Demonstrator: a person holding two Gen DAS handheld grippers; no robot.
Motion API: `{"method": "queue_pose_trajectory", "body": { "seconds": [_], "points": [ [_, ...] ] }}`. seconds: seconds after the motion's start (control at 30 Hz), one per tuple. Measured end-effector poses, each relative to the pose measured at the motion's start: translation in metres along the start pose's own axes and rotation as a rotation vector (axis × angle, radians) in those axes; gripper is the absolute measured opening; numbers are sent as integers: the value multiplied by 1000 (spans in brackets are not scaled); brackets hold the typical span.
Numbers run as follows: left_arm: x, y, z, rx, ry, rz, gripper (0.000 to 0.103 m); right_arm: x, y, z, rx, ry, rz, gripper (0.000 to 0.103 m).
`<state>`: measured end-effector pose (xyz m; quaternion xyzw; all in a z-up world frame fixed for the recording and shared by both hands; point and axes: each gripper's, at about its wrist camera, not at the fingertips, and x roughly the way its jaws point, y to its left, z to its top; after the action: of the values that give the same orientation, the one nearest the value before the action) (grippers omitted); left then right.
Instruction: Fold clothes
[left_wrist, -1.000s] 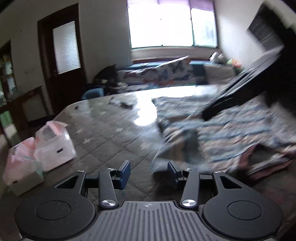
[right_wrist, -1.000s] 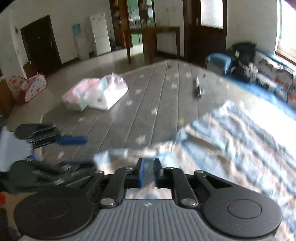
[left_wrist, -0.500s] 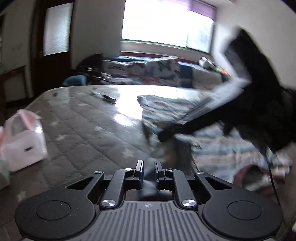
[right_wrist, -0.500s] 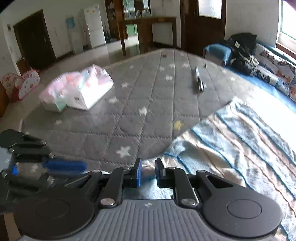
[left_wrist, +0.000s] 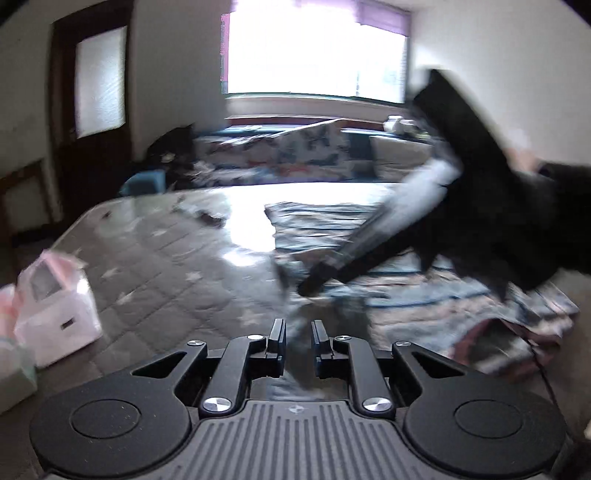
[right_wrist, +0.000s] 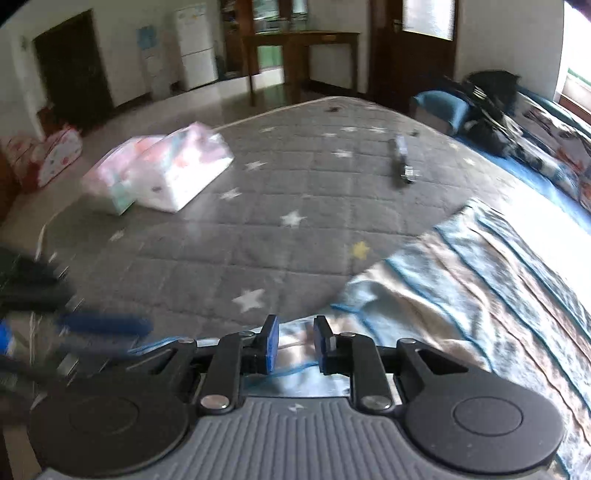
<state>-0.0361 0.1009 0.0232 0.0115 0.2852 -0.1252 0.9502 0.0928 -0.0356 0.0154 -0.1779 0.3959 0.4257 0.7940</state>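
Grey quilted bed cover with white stars (right_wrist: 295, 192) fills the view. Just ahead of the right gripper (right_wrist: 294, 349) lies the blue and pink striped cloth (right_wrist: 480, 280), mostly flat, its long side running away to the far right. Both the left gripper (left_wrist: 298, 345) and the right have just been opening a little, each pinching the cloth's near edge. I think folding has barely begun.
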Motion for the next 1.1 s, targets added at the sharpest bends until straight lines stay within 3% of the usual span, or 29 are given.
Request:
{"method": "queue_pose_trajectory", "body": {
  "seconds": [0.07, 0.2, 0.33, 0.43, 0.53, 0.67, 0.8, 0.87, 0.93, 1.1],
  "points": [
    [9, 6, -2, -45, 34, 5, 17, 2, 12, -4, -49, 22, 14, 20],
    [15, 4, -12, -27, 82, 9, 17, -3, 31, -19, -131, 48, 24, 20],
    [15, 3, -13, -26, 83, 29, 19, -12, 41, -29, -165, 57, 43, 22],
    [12, -2, -4, -9, 41, 37, 19, -15, 50, -37, -193, 64, 52, 31],
    [10, -4, 2, -3, 14, 27, 19, -21, 59, -43, -232, 55, 43, 31],
    [22, -5, -5, 8, 63, 26, 19, -38, 62, -48, -207, 33, 80, 31],
    [23, -6, -15, 22, 86, 32, 21, -36, 75, -64, -243, 74, 114, 30],
    [19, -8, -12, 26, 84, 38, 22, -37, 81, -69, -280, 63, 95, 26],
    [15, -10, -7, 34, 64, 40, 21, -39, 83, -70, -292, 62, 92, 11],
    [15, -18, 10, 55, 13, 17, 21, -47, 91, -75, -317, 69, 95, 9]
  ]
}}
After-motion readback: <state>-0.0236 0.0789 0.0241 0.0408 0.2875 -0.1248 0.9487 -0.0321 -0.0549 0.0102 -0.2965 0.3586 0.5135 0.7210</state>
